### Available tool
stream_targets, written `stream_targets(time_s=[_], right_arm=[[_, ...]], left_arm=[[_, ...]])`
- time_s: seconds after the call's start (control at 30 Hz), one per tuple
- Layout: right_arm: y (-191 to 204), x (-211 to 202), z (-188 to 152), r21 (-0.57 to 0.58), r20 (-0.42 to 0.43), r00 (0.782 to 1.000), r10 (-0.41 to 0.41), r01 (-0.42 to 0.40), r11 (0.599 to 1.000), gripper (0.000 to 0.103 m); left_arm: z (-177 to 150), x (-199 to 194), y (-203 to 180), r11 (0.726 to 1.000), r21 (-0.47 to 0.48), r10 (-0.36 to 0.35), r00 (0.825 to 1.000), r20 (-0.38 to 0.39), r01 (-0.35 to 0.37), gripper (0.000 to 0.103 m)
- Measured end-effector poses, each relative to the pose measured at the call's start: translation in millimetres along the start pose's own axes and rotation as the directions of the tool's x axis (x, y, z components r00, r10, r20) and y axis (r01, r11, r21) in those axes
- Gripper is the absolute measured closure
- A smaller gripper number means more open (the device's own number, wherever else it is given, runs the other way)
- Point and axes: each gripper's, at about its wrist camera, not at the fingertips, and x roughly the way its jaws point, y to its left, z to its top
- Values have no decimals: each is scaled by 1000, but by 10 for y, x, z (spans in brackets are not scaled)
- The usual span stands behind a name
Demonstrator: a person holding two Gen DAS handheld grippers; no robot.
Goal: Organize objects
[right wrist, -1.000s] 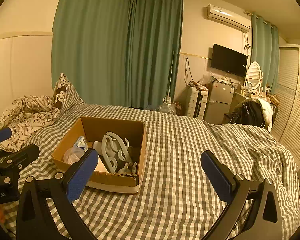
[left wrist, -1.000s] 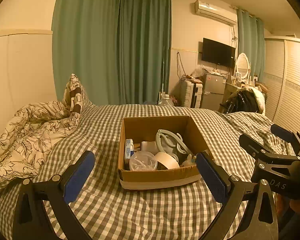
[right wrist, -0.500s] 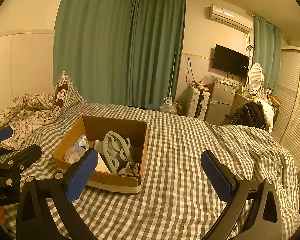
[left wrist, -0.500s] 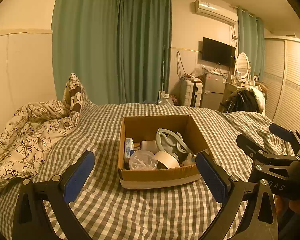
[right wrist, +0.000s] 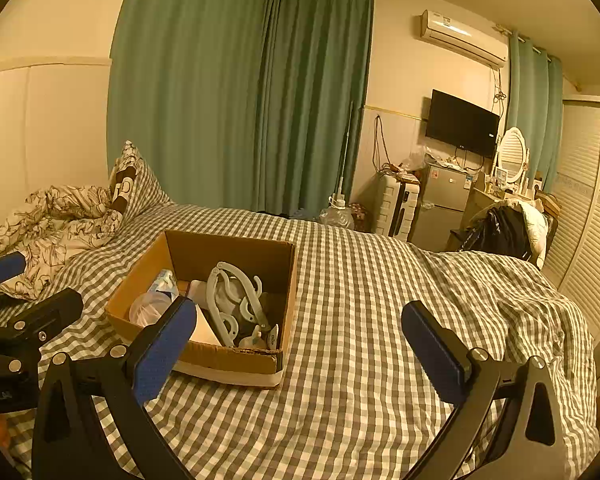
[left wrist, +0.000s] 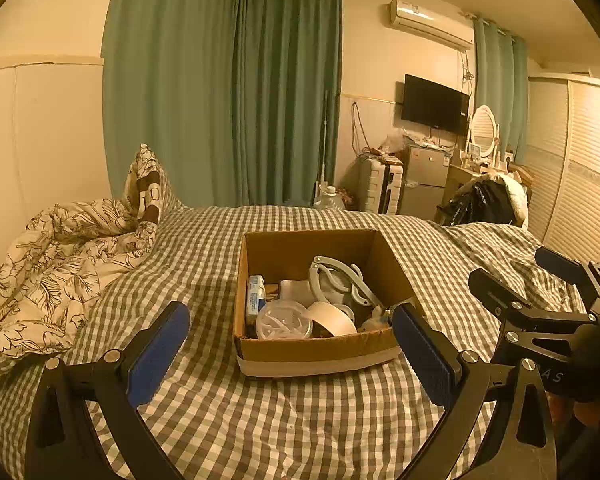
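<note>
Checked bedding (left wrist: 300,420) lay closest beneath me, nothing on the cloth between my pads. Over the last second almost nothing had changed: both views barely drifted, the box kept its place, and no item left or entered it, so I judged the task no further along than a second before.

My left gripper (left wrist: 290,346) stood spread wide and empty, the near wall of the cardboard box (left wrist: 316,350) framed squarely between its fingers, just beyond the tips. My right gripper (right wrist: 296,346) was likewise wide apart and empty, the box's near right corner lying toward its left finger (right wrist: 164,344).

Inside the box sat a pale folding hanger (left wrist: 340,280), a roll of tape (left wrist: 330,318), a clear round lid (left wrist: 284,320) and a small carton (left wrist: 255,298). Farther off lay the floral quilt (left wrist: 60,264). Everything loose that I could see rested in the box; that fitted either sorting finished or unpacking ahead.
</note>
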Motion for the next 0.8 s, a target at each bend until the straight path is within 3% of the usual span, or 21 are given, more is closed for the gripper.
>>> stream_targets(time_s=[0.8], right_arm=[[3, 17, -52, 2, -7, 1000, -2, 2, 1000, 0]], left_arm=[[25, -38, 39, 999, -14, 30, 999, 12, -30, 0]])
